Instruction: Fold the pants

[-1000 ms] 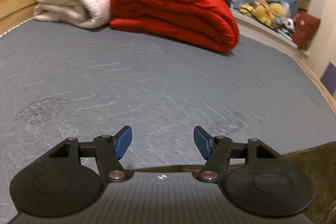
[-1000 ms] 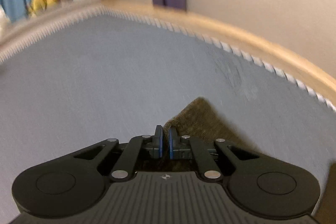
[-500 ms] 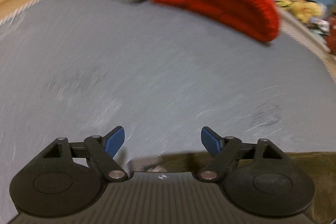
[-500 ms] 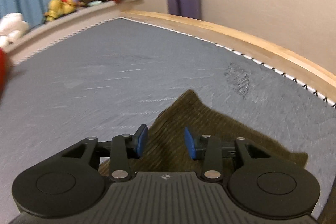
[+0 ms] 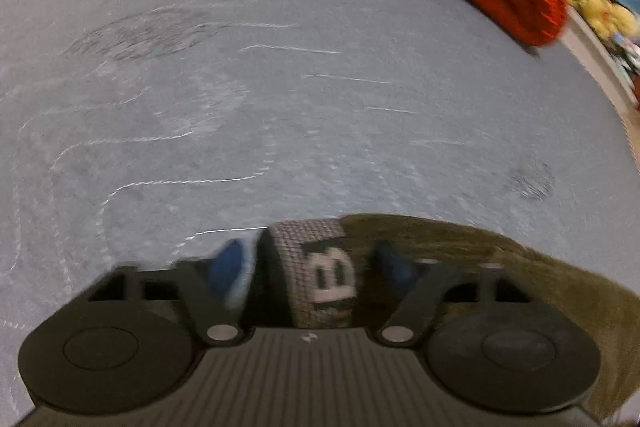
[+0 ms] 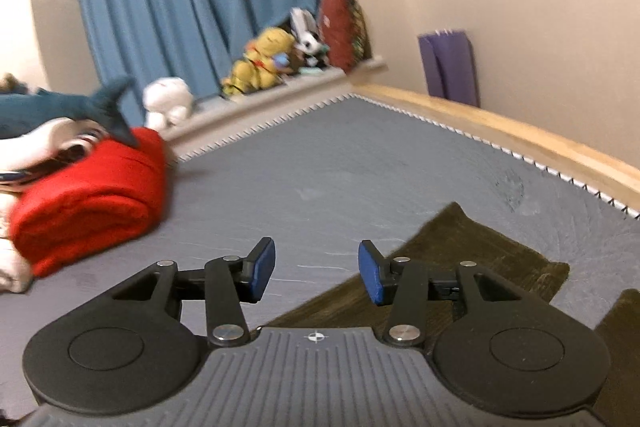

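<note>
- The pants (image 5: pixel 500 267), dark olive and ribbed like corduroy, are spread flat on the grey mattress (image 5: pixel 280 107); in the right wrist view one pointed corner is seen reaching toward the wooden bed frame (image 6: pixel 520 131)
- A woven waistband label (image 5: pixel 316 267) bearing a large letter is seen at the near edge of the pants in the left wrist view
- The left tongs (image 5: pixel 312 267) are angled steeply down over that label; the jaws have just been closing, with the label between them, but the blue pads (image 5: pixel 230 273) appear still apart from the cloth, so no grip is judged yet
- The right tongs (image 6: pixel 316 271) are held partly open and empty above the mattress, the pants lying below and to their right; the jaws have just been opening, and nothing is seen between them
- The step in hand is judged to be the taking of the waistband for the next fold
- It would be done well if both layers were pinched at the edge, the mattress cover being left out of the bite
- The right tongs should be brought to a matching edge so that the cloth is lifted evenly
- A red folded blanket (image 6: pixel 88 195), a plush shark (image 6: pixel 80 107) and other soft toys (image 6: pixel 260 67) lie well apart, by the blue curtain (image 6: pixel 192 7)
</note>
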Demonstrator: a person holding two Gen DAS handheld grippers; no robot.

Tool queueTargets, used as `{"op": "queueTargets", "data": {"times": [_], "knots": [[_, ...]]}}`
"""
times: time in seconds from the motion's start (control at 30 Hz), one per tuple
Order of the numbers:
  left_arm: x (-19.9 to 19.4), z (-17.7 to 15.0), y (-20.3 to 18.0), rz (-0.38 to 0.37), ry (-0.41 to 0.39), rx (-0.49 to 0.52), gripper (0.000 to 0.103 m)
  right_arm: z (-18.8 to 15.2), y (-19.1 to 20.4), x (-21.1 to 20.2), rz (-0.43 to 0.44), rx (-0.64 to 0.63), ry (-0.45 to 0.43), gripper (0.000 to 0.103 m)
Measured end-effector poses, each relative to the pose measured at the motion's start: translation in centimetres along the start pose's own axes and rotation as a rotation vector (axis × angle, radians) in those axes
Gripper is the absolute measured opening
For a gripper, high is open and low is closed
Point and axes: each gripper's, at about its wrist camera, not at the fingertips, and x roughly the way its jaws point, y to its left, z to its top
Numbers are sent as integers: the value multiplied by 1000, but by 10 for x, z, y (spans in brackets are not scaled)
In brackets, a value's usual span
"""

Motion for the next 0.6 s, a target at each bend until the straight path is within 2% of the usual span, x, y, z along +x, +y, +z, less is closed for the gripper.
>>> {"op": "queueTargets", "data": {"times": [0.07,0.1,0.2,0.27,0.33,0.43,0.5,0.57,0.6], "knots": [[-4,-2,-5,12,-26,33,45,1,13,-32,13,0,-24,50],[-4,-3,-9,11,-41,42,41,2,18,-48,20,3,-36,50],[-11,0,-8,14,-136,22,38,2,34,-88,28,4,-72,50],[-16,1,-12,40,-202,47,39,0,43,-111,36,7,-96,50],[-10,-4,-24,96,-212,100,39,-2,51,-128,42,4,-115,50],[-1,-9,-29,143,-166,147,52,-11,65,-150,57,-17,-139,51],[-10,-7,-21,136,-171,133,68,-20,73,-160,57,-32,-151,52],[-25,-5,-14,127,-203,112,69,-30,78,-165,60,-27,-148,53],[-33,-6,-14,148,-233,134,68,-36,79,-168,61,-24,-146,53]]}}
